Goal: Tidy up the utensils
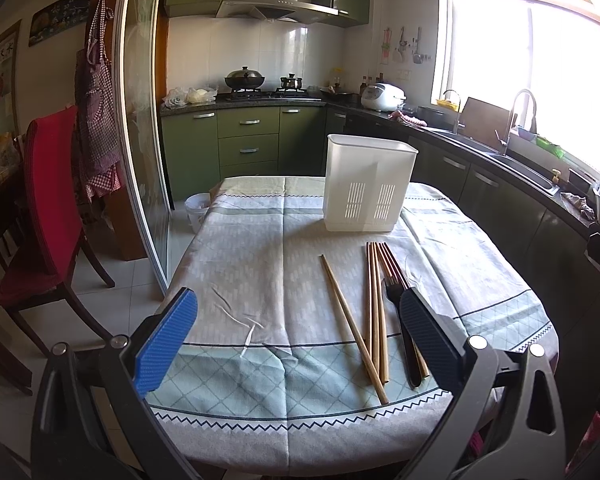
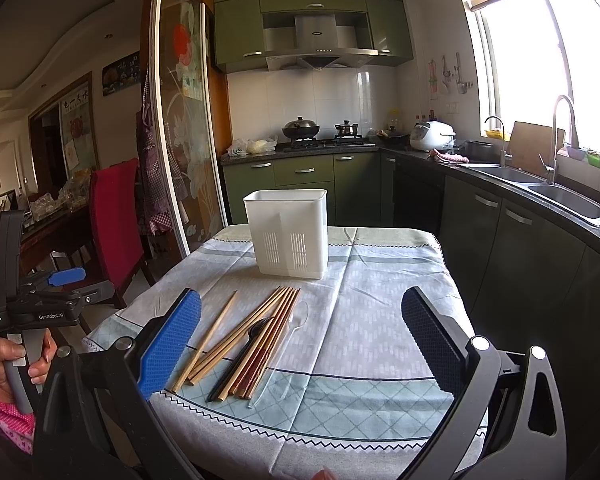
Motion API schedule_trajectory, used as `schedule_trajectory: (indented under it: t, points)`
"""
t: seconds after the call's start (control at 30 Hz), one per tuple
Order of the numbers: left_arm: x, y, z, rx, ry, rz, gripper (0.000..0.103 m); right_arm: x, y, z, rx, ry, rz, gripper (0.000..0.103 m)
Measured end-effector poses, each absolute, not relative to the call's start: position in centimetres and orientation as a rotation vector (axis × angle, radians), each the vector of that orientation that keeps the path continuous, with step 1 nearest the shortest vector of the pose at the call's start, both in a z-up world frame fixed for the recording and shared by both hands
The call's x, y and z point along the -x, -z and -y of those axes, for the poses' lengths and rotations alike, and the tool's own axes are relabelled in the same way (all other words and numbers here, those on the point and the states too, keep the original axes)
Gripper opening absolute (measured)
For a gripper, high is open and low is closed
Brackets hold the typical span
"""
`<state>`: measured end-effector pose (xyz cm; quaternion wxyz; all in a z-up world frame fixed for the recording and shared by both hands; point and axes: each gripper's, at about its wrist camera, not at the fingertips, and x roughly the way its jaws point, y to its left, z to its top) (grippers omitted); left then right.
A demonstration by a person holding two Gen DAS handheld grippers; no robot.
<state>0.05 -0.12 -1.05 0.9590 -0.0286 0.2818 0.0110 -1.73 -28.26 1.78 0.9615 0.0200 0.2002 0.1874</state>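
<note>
Both grippers, left gripper [image 1: 296,344] and right gripper [image 2: 300,344], are hanging wide and holding nothing; chopsticks [image 2: 260,336], black fork [image 1: 400,320] and clear spoon [image 2: 288,352] are lying mid-frame, utensil holder [image 2: 288,232] apparently unfilled.

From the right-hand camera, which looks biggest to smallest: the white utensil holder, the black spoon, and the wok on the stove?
1. White utensil holder, clearly the largest.
2. Black spoon, long but thin.
3. Wok, smallest as seen.

The wok sits far back on the stove, so distance shrinks it; its true size against the spoon is unsure.

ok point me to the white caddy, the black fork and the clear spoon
white caddy [image 2: 286,232], right wrist view, front wall.
black fork [image 1: 392,286], left wrist view, tines.
clear spoon [image 2: 300,314], right wrist view, bowl.
</note>
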Motion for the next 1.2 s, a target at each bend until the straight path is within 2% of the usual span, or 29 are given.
schedule_trajectory:
  t: [0.6,0.83,1.2]
  points:
    - [-1.5,1.6,1.7,0.029,0.024,-0.619,0.097,0.6,-1.1,29.5,-0.117,-0.367,-0.447,0.099]
    - [-7.7,2.9,5.3,-0.008,0.112,-0.829,0.097,-0.2,-0.7,30.9,-0.131,-0.32,-0.485,0.099]
    - [-16.3,8.0,10.4,-0.007,0.227,-1.204,0.095,-3.1,1.0,33.4,-0.187,-0.293,-0.586,0.099]
